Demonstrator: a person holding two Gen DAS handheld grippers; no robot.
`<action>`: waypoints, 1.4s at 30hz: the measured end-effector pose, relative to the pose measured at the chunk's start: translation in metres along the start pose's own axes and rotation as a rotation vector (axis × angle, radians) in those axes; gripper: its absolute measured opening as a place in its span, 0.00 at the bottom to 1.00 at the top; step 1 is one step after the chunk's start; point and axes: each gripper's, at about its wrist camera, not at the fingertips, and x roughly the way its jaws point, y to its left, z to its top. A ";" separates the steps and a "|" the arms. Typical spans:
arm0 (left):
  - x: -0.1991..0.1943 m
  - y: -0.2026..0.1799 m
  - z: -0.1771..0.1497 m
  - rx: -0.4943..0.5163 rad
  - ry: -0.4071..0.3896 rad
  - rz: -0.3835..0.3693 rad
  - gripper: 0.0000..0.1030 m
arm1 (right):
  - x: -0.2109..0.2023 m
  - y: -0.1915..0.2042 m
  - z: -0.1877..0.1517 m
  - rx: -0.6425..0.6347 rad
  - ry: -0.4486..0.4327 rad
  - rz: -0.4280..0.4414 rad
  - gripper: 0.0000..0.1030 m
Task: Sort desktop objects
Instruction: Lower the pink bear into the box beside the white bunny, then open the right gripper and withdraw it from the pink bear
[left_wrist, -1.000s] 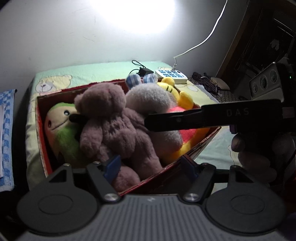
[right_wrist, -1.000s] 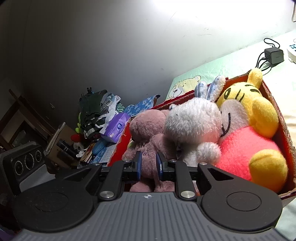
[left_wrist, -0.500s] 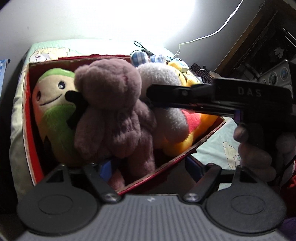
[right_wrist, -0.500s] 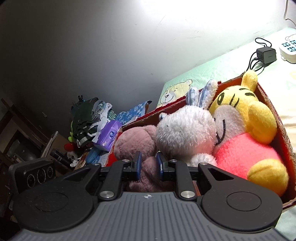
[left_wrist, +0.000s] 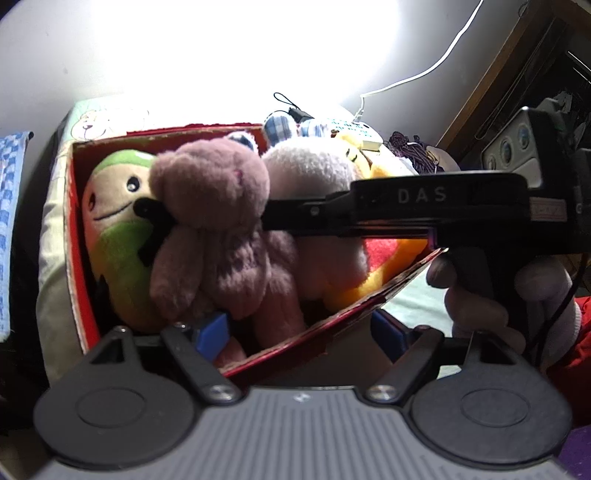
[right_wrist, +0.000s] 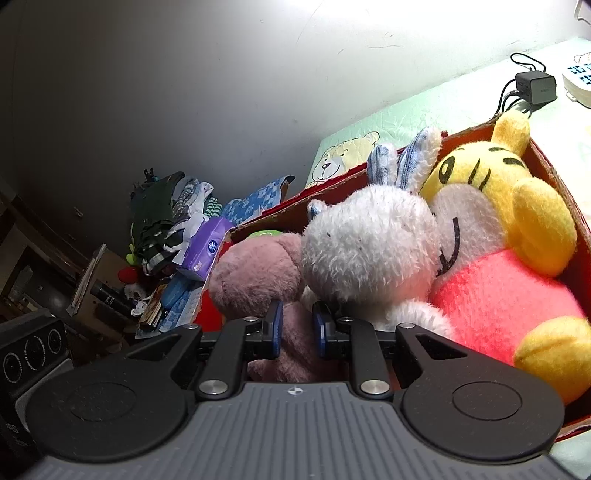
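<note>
Right gripper (right_wrist: 297, 330) clamped on the mauve teddy bear (left_wrist: 218, 221) inside the red box (left_wrist: 74, 229); left gripper (left_wrist: 301, 334) wide open, straddling the box's near wall.

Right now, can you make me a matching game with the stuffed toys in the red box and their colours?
Toys:
1. teddy bear
2. bunny
3. tiger
4. smiling doll at the box's end

Colours:
A. yellow with a pink body
B. green and tan
C. dusty mauve
D. whitish grey with blue checked ears

Pairs: 1-C, 2-D, 3-A, 4-B
</note>
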 end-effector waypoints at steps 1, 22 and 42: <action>-0.001 0.000 0.000 -0.003 -0.007 0.005 0.83 | 0.000 0.000 0.000 0.000 0.002 0.000 0.20; -0.025 -0.007 0.015 -0.038 -0.146 0.164 0.93 | -0.028 0.009 -0.001 -0.051 -0.102 -0.047 0.26; -0.011 -0.027 0.037 -0.116 -0.067 0.473 0.95 | -0.062 0.009 -0.015 -0.092 -0.188 -0.273 0.30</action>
